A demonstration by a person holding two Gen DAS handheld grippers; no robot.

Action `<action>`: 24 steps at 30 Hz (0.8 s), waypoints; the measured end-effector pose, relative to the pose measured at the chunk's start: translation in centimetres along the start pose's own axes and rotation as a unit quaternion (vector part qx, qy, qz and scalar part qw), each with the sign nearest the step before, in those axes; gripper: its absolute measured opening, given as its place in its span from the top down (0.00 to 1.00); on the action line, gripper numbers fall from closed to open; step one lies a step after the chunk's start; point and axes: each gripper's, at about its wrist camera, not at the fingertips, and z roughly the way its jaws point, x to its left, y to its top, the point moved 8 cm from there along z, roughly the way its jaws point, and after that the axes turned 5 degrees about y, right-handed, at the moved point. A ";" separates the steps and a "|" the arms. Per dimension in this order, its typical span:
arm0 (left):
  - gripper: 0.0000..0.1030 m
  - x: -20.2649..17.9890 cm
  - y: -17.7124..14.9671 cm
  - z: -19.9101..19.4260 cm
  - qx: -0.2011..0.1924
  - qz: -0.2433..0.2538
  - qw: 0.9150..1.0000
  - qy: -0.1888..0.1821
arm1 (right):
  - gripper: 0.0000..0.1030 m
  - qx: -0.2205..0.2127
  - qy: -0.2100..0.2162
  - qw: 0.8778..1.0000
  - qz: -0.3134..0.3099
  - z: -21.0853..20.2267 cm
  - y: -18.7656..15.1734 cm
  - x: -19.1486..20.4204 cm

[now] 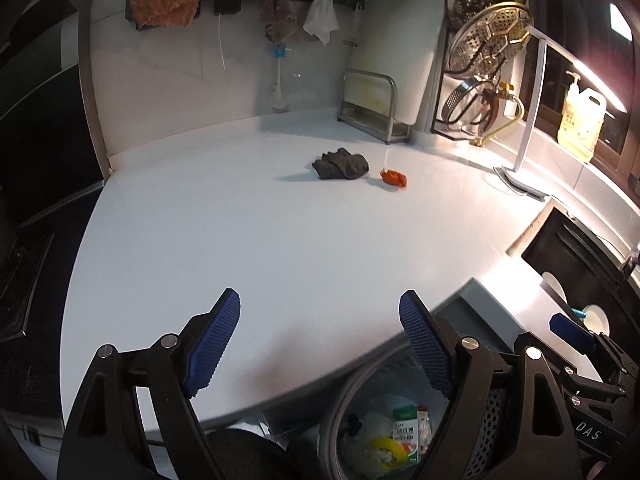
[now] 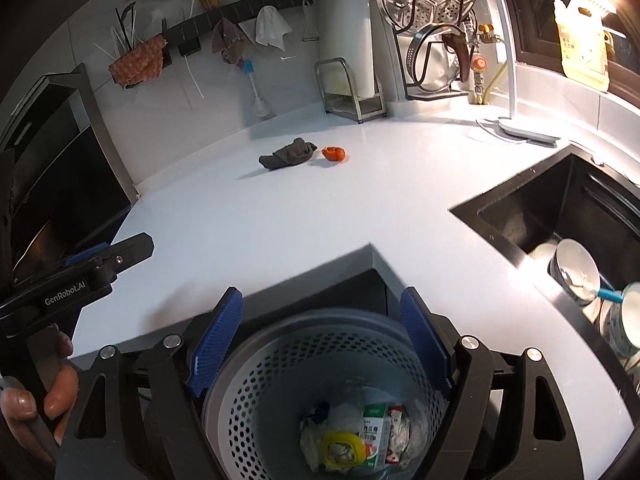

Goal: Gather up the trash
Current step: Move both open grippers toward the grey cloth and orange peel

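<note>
The white counter [image 2: 280,220] fills most of both views, with a notch cut in its near edge. At 3 o'clock in the right wrist view a black sink [image 2: 560,216] is sunk into it, with bowls [image 2: 576,272] inside. Below the notch, at 6 o'clock, stands a grey perforated bin [image 2: 280,364] holding trash [image 2: 360,436]: a green-and-white carton, a yellow ring and crumpled plastic. The right gripper [image 2: 320,344] hangs directly over the bin, its blue jaws wide apart with nothing between them. The left gripper [image 1: 320,344] hangs over the counter's near edge, jaws likewise apart and holding nothing; the bin's rim shows under its right finger. At 12 o'clock on the counter, well apart from both grippers, lies a dark rag [image 1: 340,164], and just beside it at its 3 o'clock a small orange scrap [image 1: 394,178], not touching it. Behind them against the wall stand a steel rack [image 1: 372,108] and a white lamp [image 1: 520,184], and cloths [image 1: 168,2] hang from a dark rail.
</note>
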 end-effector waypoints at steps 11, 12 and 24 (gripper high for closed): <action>0.14 1.6 9.8 5.4 -0.052 -0.012 0.998 0.036 | 0.22 -0.024 0.008 0.999 -0.030 7.2 10.7 -0.8; 0.14 1.6 10.4 6.1 -0.052 -0.013 0.998 0.037 | 0.22 -0.028 0.008 0.999 -0.034 7.8 11.6 -0.9; 0.09 1.8 14.0 14.5 -0.029 -0.017 0.998 0.048 | 0.22 0.017 0.010 0.999 -0.036 17.0 15.6 -2.9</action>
